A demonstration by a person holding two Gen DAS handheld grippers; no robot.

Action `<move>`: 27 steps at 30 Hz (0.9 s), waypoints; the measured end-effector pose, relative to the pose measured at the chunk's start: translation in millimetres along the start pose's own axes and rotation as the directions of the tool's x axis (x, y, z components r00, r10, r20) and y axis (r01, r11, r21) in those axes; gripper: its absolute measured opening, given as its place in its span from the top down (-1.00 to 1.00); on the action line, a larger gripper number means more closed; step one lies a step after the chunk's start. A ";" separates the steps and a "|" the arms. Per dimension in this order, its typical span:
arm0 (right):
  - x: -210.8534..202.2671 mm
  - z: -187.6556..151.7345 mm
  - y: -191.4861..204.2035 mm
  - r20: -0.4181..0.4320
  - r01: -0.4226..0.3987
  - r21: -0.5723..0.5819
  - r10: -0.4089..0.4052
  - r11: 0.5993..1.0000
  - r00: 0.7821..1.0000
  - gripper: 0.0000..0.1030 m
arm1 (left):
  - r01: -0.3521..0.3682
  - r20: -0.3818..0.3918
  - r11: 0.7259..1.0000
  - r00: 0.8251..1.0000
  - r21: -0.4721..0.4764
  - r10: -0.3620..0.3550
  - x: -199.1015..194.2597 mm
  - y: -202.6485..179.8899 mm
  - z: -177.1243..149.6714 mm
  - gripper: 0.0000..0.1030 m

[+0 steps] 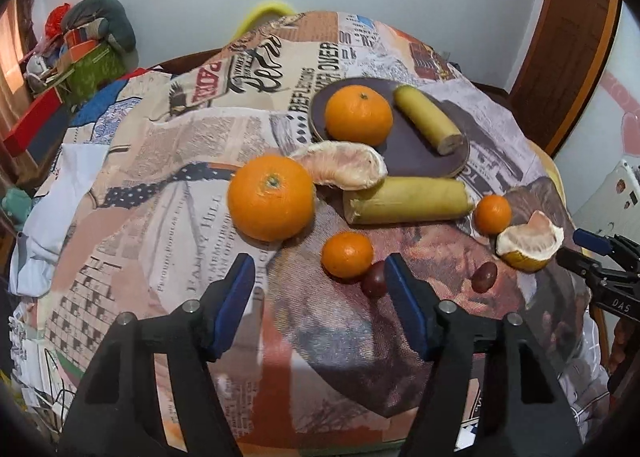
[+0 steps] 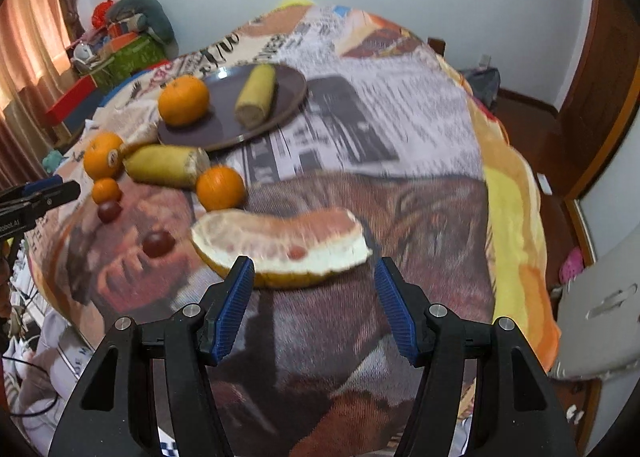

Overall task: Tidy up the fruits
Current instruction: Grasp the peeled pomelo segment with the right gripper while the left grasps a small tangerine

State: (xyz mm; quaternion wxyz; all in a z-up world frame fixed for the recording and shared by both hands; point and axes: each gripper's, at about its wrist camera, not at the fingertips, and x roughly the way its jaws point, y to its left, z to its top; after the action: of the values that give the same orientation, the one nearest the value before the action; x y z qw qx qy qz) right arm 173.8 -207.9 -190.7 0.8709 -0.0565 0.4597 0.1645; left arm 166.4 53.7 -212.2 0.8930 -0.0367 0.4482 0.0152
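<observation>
A dark round plate (image 1: 416,155) (image 2: 294,93) holds an orange (image 1: 358,115) (image 2: 183,100) and a banana piece (image 1: 427,124) (image 2: 256,95). On the cloth lie a big orange (image 1: 271,197), a pomelo segment (image 1: 340,169), a longer banana piece (image 1: 406,201) (image 2: 166,165), small mandarins (image 1: 347,255) (image 1: 493,214) (image 2: 221,187), grapes (image 1: 374,281) (image 2: 159,243) and a pomelo wedge with peel (image 1: 530,244) (image 2: 280,249). My left gripper (image 1: 320,277) is open and empty, just before the small mandarin. My right gripper (image 2: 314,277) is open and empty, its fingers either side of the wedge's near edge.
The table is draped in a newspaper-print cloth (image 1: 180,193). Boxes and bags (image 1: 76,61) pile up at the far left. A wooden door (image 1: 568,37) stands at the right. The right gripper (image 1: 600,261) shows at the left view's right edge.
</observation>
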 end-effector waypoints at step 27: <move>1.1 27.8 1.8 0.053 -0.054 0.049 0.051 0.997 0.997 -0.44 | 0.097 -0.060 0.994 0.993 -0.055 -0.100 41.8 -1.1 13.4 0.33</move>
State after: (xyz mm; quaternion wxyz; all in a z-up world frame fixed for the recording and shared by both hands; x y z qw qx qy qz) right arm 195.5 -199.0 -175.6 0.8790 -0.0181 0.4422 0.1773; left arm 202.2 53.5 -237.7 0.8770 -0.0822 0.4731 -0.0184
